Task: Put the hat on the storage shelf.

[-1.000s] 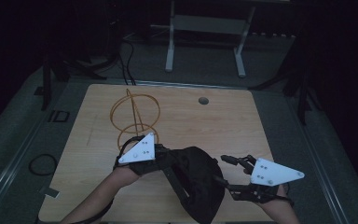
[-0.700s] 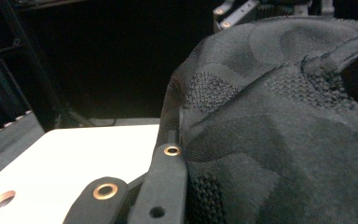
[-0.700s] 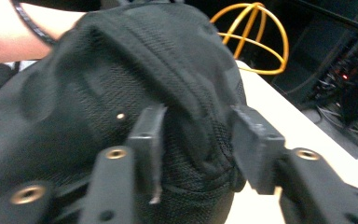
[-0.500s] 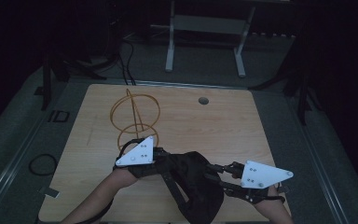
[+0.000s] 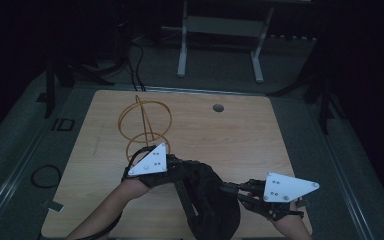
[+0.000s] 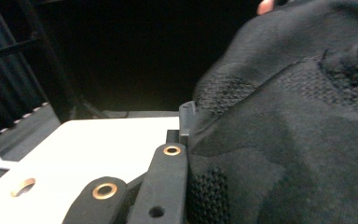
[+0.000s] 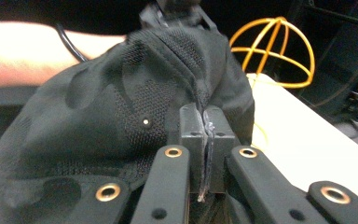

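I've got both grippers on the black mesh garment [image 5: 207, 200] at the surface's [image 5: 240, 135] near edge: left gripper [image 5: 172, 165] jaws clamped on its left side, right gripper [image 5: 227, 189] jaws just closed pinching a fold, wire frame [image 5: 145, 127] behind.

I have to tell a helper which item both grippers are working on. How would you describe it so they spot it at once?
On the wooden table, look at the near edge, in front of the orange wire frame. Between the left gripper and the right gripper lies a black fabric piece, soft, crumpled and partly mesh, unlike the stiff wire frame.
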Action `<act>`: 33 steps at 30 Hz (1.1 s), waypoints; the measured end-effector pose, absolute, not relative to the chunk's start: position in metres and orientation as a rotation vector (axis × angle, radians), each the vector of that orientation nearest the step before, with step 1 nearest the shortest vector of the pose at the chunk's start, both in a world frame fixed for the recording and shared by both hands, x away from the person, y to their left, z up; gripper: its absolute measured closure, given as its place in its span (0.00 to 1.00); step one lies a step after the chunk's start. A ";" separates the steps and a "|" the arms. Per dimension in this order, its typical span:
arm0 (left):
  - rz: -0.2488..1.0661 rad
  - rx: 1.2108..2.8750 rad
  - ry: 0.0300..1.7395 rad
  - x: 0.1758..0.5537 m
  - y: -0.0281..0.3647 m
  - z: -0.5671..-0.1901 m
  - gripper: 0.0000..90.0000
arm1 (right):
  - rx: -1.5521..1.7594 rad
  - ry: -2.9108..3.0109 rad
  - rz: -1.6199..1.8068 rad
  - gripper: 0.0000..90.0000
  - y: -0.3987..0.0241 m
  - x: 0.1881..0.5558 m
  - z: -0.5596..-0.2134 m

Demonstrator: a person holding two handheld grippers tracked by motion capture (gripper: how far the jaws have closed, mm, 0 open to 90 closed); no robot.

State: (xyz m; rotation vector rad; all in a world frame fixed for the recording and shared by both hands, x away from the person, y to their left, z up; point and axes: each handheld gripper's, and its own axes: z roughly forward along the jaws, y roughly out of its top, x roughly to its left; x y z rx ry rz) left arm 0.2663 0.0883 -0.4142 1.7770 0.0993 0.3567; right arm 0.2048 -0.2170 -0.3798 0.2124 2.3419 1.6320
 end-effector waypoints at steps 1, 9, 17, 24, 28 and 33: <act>0.360 1.772 0.106 0.267 0.089 -0.414 0.98 | 0.230 2.340 1.647 0.99 -0.217 0.205 -0.379; 0.452 1.750 0.203 0.267 0.095 -0.406 0.67 | 0.332 2.255 1.684 0.99 -0.221 0.209 -0.367; 0.514 1.772 0.287 0.265 0.110 -0.404 0.56 | 0.363 2.187 1.654 0.99 -0.224 0.211 -0.355; 0.537 1.807 0.364 0.255 0.123 -0.411 0.56 | 0.454 2.082 1.652 0.99 -0.234 0.217 -0.349; 0.532 1.825 0.407 0.248 0.132 -0.421 0.55 | 0.497 2.042 1.632 0.99 -0.236 0.224 -0.347; 0.527 1.831 0.468 0.240 0.146 -0.434 0.55 | 0.517 1.990 1.612 0.99 -0.238 0.231 -0.341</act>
